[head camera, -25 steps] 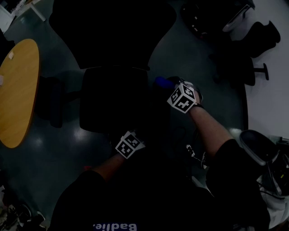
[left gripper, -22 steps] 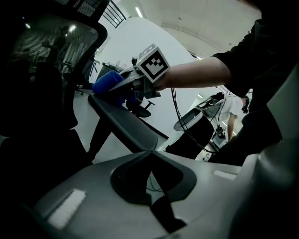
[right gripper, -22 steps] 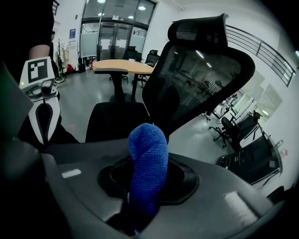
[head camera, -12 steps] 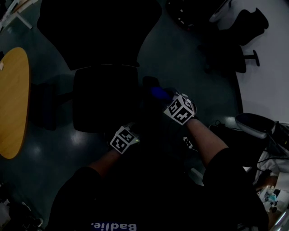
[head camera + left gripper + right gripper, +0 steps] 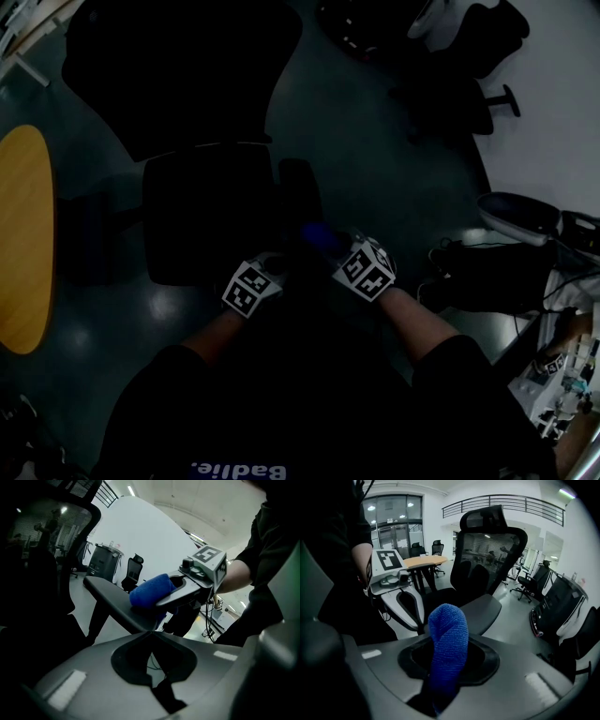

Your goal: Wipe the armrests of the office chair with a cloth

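1. The office chair (image 5: 202, 211) stands in front of the person, its tall backrest (image 5: 487, 545) on the far side.
2. The right gripper (image 5: 446, 640) has its fingers clamped on a blue cloth (image 5: 448, 620), which sticks up out of the jaws as a rolled wad.
3. In the left gripper view, the cloth lies on top of the chair's right armrest (image 5: 112, 599), toward the end nearer the person, with the right gripper pressing on it from above.
4. The left gripper (image 5: 152, 632) has its fingers together at the tips with nothing between them.
5. It sits just short of that same armrest, beside the right gripper. I cannot tell whether it touches the armrest.
6. A round yellow table (image 5: 21, 239) stands to the left of the chair.
7. More office chairs (image 5: 464, 56) stand well apart at the far right on the dark floor.
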Tool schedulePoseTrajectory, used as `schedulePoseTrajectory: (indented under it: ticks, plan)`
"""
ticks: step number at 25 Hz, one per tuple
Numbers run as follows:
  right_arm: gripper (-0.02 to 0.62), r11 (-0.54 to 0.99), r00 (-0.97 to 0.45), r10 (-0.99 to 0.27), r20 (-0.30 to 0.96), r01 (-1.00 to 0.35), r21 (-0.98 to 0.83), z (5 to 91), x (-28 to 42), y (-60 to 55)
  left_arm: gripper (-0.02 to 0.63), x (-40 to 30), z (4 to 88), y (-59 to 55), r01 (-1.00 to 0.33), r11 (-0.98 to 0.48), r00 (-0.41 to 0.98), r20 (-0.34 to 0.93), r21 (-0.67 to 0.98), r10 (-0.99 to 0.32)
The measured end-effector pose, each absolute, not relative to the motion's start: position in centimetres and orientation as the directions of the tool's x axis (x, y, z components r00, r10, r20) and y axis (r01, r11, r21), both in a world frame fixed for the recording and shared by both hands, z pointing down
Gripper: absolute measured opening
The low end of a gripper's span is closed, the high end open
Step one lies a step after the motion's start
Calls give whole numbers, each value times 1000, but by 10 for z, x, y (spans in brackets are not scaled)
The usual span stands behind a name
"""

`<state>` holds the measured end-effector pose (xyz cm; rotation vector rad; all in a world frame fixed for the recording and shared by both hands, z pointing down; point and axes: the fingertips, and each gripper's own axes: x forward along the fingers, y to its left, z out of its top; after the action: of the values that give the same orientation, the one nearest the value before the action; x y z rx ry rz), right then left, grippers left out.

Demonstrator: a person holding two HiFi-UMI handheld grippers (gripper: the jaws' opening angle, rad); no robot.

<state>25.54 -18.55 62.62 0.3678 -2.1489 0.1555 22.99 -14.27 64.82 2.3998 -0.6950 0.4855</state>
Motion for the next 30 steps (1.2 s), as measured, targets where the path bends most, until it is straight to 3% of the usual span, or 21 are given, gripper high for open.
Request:
schedulePoseTrajectory:
  ticks: [12,18,26,30]
  plan:
    - [112,896,-604,-141,785,-415,-159,632,245,-105,18,227,649,-143,-544,-722,818,461,427,-344]
    - [112,841,-690,-228,687,-495,-218,587,251,-135,18,235,642,-148,-526,-729,831,447,439,-330]
    - [112,895,-719,-352,599,-445,-8,496,248,-285,18,248,631,-158,-538,-707,830,437,460,-347]
    - [112,918,-715,-377,589,-372,136,481,210,-350,18,244,635,-156,-544,-697,829,430,467,-358]
